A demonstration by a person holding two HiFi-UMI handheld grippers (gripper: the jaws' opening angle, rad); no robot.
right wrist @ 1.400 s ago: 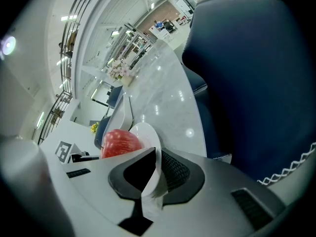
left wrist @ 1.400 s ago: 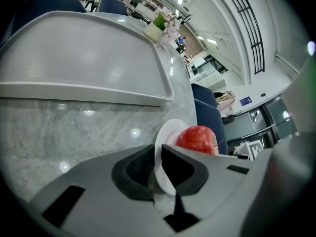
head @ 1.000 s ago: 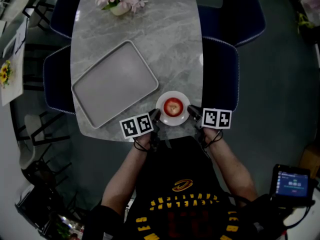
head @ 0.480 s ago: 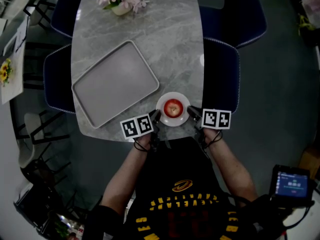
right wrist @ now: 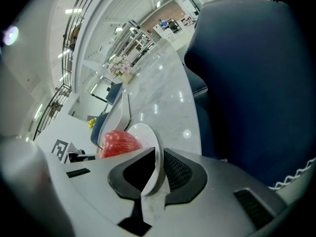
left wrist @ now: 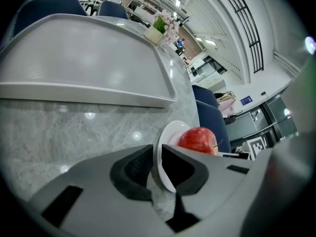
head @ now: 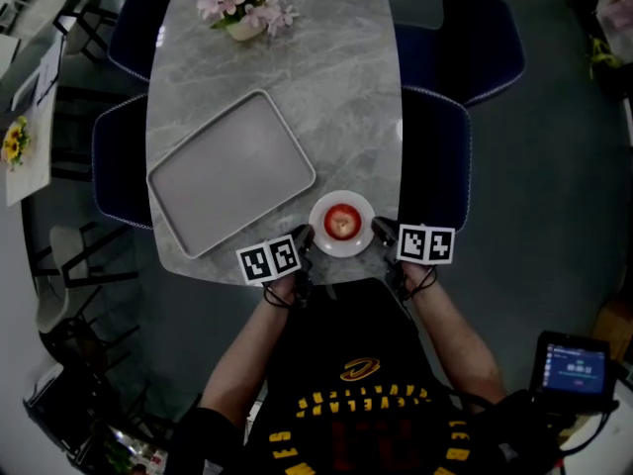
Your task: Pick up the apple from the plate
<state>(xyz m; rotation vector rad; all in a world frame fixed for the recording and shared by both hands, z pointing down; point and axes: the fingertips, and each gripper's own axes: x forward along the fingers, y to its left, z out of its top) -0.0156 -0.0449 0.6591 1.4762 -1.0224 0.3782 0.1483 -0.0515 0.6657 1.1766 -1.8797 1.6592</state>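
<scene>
The left gripper (left wrist: 157, 154) has its jaws drawn narrow onto the near-left rim of the small round white plate (left wrist: 168, 132), the rim passing between the two dark pads. The right gripper (right wrist: 159, 157) does the same on the opposite rim, so the plate is pinched from both sides and neither gripper holds the fruit.

The round red apple (head: 341, 222) sits in the middle of that plate, between the two grippers and touched by neither. The plate lies at the near edge of the grey marble table (head: 326, 87), just beside a grey rectangular tray (head: 229, 171).

Judged from this, the pick-up has not begun: a gripper would have to let go of the rim, open wider and close on the apple.

The apple looks glossy and smooth, red with a paler yellowish patch on top and a thin stem.
</scene>
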